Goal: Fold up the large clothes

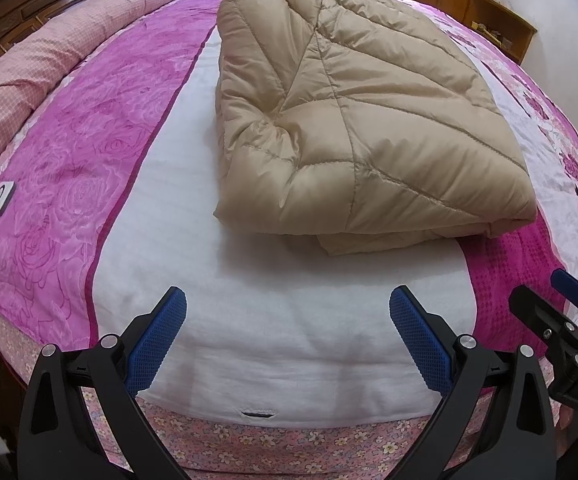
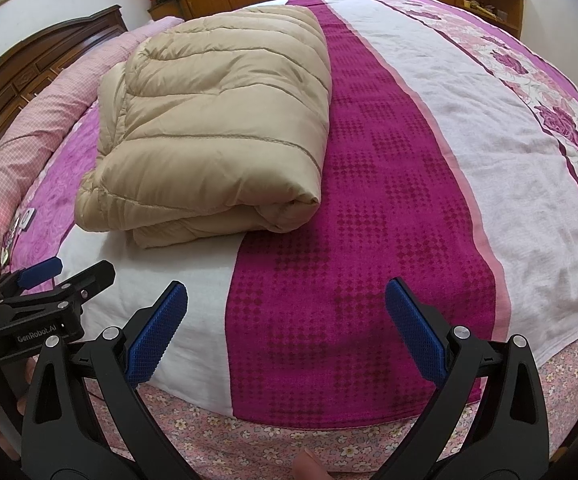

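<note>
Both hand-held grippers, left and right, are held spread and empty over the bed's near edge, since the beige puffer coat lies folded (seemingly finished) mid-bed.

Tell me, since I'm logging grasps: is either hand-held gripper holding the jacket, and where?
Nothing is held. The left hand-held gripper and right hand-held gripper are both open above the bed, short of the folded jacket.
</note>
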Demonstrator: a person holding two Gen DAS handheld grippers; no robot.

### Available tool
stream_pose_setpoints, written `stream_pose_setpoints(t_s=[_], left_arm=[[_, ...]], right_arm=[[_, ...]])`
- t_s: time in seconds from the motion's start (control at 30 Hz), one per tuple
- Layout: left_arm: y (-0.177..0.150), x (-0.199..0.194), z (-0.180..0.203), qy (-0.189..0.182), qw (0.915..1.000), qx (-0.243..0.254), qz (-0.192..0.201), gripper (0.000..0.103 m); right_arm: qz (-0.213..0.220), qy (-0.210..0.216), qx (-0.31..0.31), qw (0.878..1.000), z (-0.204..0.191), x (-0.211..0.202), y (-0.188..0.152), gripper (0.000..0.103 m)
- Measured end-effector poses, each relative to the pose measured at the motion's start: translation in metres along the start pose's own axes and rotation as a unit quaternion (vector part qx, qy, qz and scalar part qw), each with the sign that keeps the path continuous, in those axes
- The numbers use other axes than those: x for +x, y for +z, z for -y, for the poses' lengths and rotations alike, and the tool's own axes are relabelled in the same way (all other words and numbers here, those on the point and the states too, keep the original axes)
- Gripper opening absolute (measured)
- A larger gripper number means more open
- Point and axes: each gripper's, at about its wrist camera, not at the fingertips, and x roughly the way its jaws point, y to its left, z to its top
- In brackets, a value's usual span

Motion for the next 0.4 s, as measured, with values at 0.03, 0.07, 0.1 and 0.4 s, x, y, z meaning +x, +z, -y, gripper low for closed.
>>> stream_pose_setpoints(t_s=[0.03, 0.07, 0.1, 0.4], left_arm=[[0.0, 0.0, 0.0, -0.002, 1.0, 0.0, -0.001, 0.097], [-0.001, 0.001, 0.0, -0.004, 1.0, -0.001, -0.002, 0.097], [0.0, 0.001, 0.0, -0.004, 1.0, 0.0, -0.002, 0.097], [0.001, 0.005, -0.018, 0.018, 0.9998, -0.007, -0.012, 0.097]], right_arm=[[-0.001, 0.0, 0.0, 1.0, 0.0, 0.001, -0.001, 0.098], [-0.001, 0.0, -0.001, 1.0, 0.0, 0.001, -0.001, 0.098], [-0.002, 0.0, -0.001, 1.0, 0.0, 0.002, -0.001, 0.098], [0.003, -0.022, 0.005, 1.0, 0.03, 0.002, 0.01, 0.098]])
